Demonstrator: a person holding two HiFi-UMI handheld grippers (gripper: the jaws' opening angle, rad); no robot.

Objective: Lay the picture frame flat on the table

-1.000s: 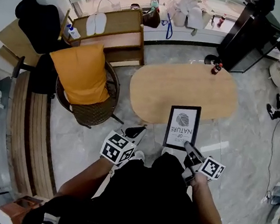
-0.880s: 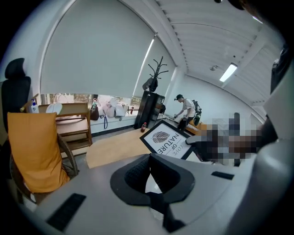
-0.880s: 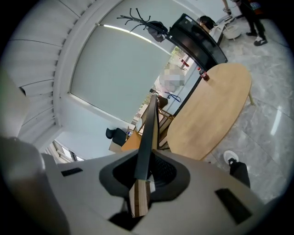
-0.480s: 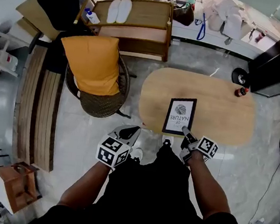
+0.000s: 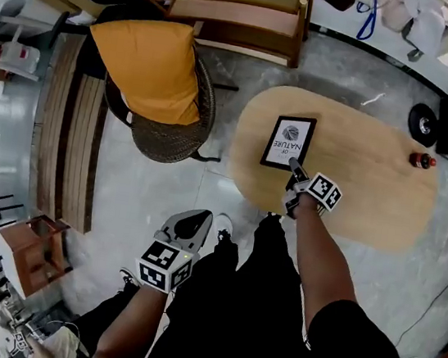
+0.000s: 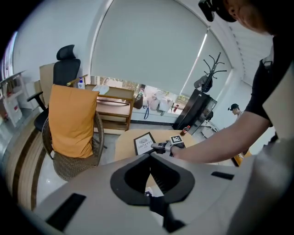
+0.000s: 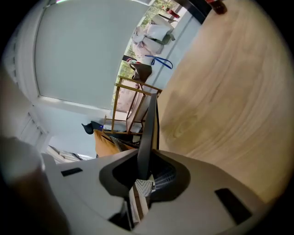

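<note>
The black picture frame (image 5: 287, 142) with a white print hangs tilted low over the near left part of the oval wooden table (image 5: 373, 178). I cannot tell whether its far edge touches the top. My right gripper (image 5: 294, 167) is shut on the frame's near edge. In the right gripper view the frame (image 7: 148, 124) runs edge-on out of the right gripper (image 7: 146, 170), with the table (image 7: 229, 92) beside it. My left gripper (image 5: 198, 218) hangs over the floor near the person's legs, jaws together and empty. The left gripper view looks past the left gripper (image 6: 149, 158) to the frame (image 6: 144, 143).
A wicker chair with an orange cushion (image 5: 152, 73) stands left of the table. A wooden shelf unit (image 5: 239, 11) is behind it and a slatted bench (image 5: 72, 144) further left. A small red bottle (image 5: 421, 160) sits on the table's far right end.
My right gripper has carried the frame forward and down over the table. My left gripper has dropped back and down to the left, away from the table.
</note>
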